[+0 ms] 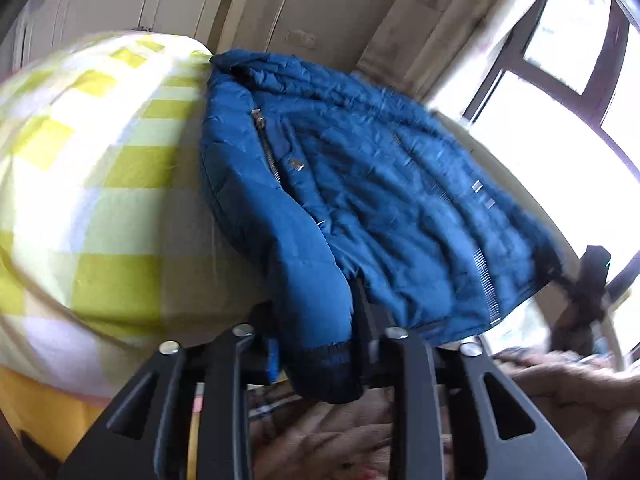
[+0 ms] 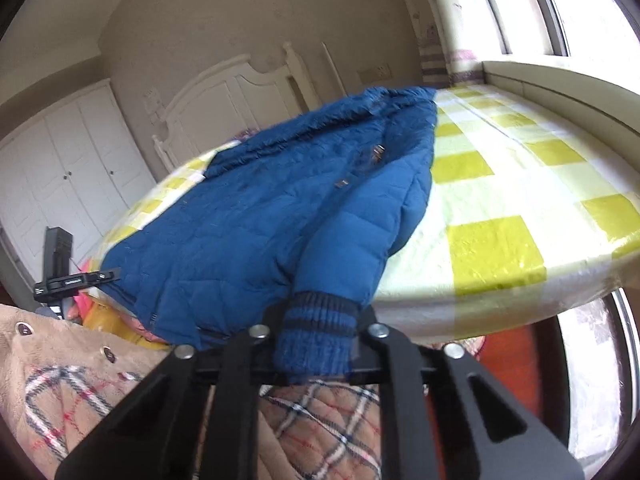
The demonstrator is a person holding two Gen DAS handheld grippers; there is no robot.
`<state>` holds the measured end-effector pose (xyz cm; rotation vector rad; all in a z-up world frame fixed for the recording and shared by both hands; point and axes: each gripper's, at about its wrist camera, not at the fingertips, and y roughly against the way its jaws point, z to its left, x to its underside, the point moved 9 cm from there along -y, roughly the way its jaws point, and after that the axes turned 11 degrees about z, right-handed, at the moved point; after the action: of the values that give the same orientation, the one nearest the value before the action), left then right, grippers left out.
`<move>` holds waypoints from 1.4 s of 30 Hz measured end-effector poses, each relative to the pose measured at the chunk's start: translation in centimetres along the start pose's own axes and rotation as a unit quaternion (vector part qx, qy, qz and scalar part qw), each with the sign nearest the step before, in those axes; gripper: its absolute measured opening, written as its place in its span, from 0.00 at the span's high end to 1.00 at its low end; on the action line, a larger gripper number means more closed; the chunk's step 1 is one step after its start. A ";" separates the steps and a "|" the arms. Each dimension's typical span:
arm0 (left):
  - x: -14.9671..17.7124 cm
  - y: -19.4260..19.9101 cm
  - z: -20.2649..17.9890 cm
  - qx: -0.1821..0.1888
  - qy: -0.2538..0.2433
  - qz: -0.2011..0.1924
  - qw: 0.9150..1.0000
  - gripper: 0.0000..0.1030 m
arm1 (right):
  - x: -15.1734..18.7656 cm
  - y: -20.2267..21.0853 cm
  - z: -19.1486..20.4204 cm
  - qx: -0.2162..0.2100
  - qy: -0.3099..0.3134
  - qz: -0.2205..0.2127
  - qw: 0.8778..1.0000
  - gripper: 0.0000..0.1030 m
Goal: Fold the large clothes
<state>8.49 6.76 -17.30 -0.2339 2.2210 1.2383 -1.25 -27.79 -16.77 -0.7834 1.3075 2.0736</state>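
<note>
Bedroom, bed under a yellow-checked sheet. Low centre of each wrist view: your left gripper pinches one sleeve cuff, your right gripper is clamped on the ribbed cuff. Beyond, the blue jacket lies spread toward the headboard, upper left. No fold yet: all remain.

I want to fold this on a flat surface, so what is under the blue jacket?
The blue jacket lies on a bed with a yellow-and-white checked sheet, which shows on both sides of it. Whether anything else lies beneath the jacket cannot be seen; the jacket covers that part.
</note>
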 end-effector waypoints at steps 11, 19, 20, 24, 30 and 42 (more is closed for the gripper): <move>-2.6 16.4 -1.3 0.179 0.051 -0.164 0.969 0.85 | -5.6 11.9 10.7 -0.147 0.077 -0.126 0.978 0.89; -9.6 20.0 -3.0 0.208 0.055 -0.161 0.963 0.83 | -14.6 11.7 10.5 -0.138 0.036 -0.126 0.982 0.88; -11.9 18.2 -2.7 0.203 0.065 -0.140 0.967 0.83 | -15.9 10.4 9.6 -0.125 0.029 -0.118 0.985 0.88; -22.2 10.5 0.9 0.192 0.113 -0.080 0.972 0.81 | -22.8 2.6 3.6 -0.100 -0.065 -0.067 0.991 0.86; -31.0 -0.1 10.0 0.194 0.269 0.007 0.943 0.74 | -29.4 -5.3 -6.7 -0.128 -0.213 -0.056 0.967 0.27; -30.6 -6.1 16.8 0.067 0.188 0.092 0.975 0.70 | -26.4 -14.6 -12.1 0.058 -0.086 0.098 0.990 0.27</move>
<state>42.76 13.47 -11.19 -0.2268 2.6947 1.2104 29.13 -37.42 -10.49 -0.4296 1.4408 2.1390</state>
